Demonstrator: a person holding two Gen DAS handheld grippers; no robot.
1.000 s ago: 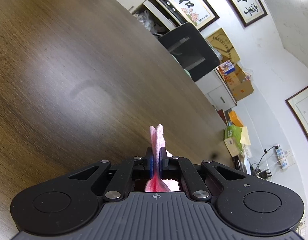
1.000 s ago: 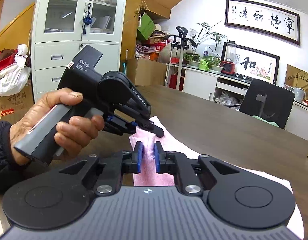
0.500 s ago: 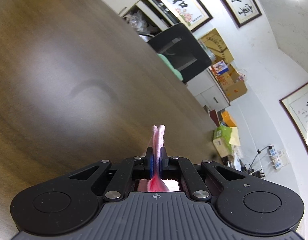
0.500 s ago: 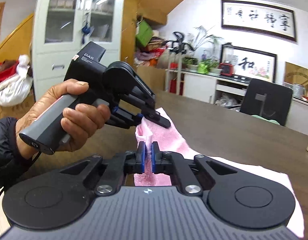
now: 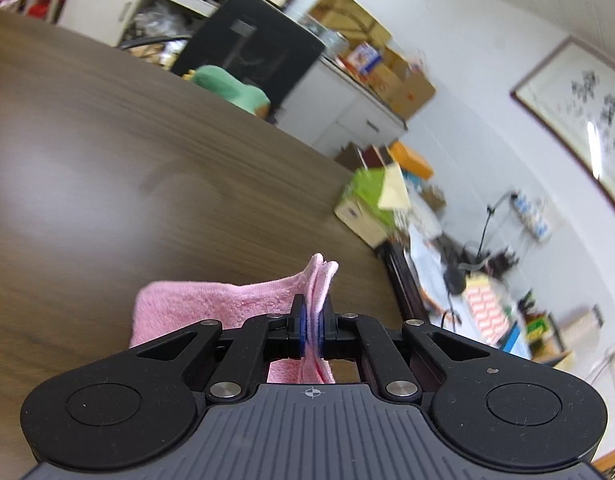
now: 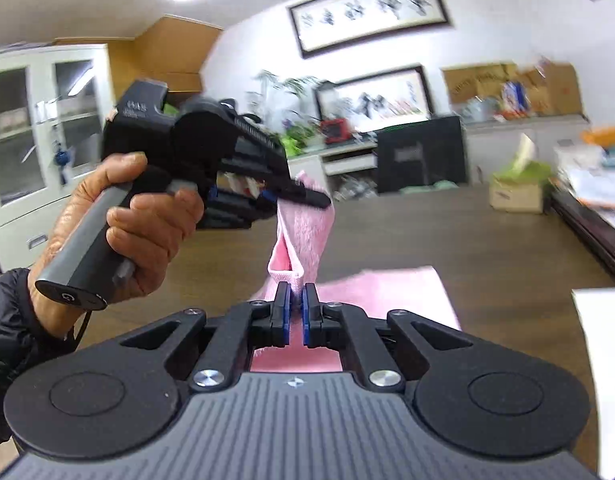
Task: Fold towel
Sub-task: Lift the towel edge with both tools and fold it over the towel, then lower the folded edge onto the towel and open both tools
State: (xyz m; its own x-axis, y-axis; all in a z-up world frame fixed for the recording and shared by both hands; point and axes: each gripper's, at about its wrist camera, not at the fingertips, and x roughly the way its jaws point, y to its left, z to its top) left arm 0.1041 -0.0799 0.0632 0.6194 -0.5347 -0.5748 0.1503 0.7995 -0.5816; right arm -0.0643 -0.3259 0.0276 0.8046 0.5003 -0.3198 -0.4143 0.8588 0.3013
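Pink towel (image 5: 211,300); black grippers — blue pads (image 6: 284,312); wood-grain brown table (image 5: 107,160).

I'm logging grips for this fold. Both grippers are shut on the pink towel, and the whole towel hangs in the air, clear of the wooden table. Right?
Not quite. Both the left gripper and right gripper are shut on the pink towel, but only the gripped edge is lifted. The right wrist view shows the rest lying on the wooden table.

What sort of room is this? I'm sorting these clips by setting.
Probably an office or meeting room: a long dark wooden table, a black office chair behind it, framed calligraphy scrolls on the wall and a white glass-door filing cabinet.
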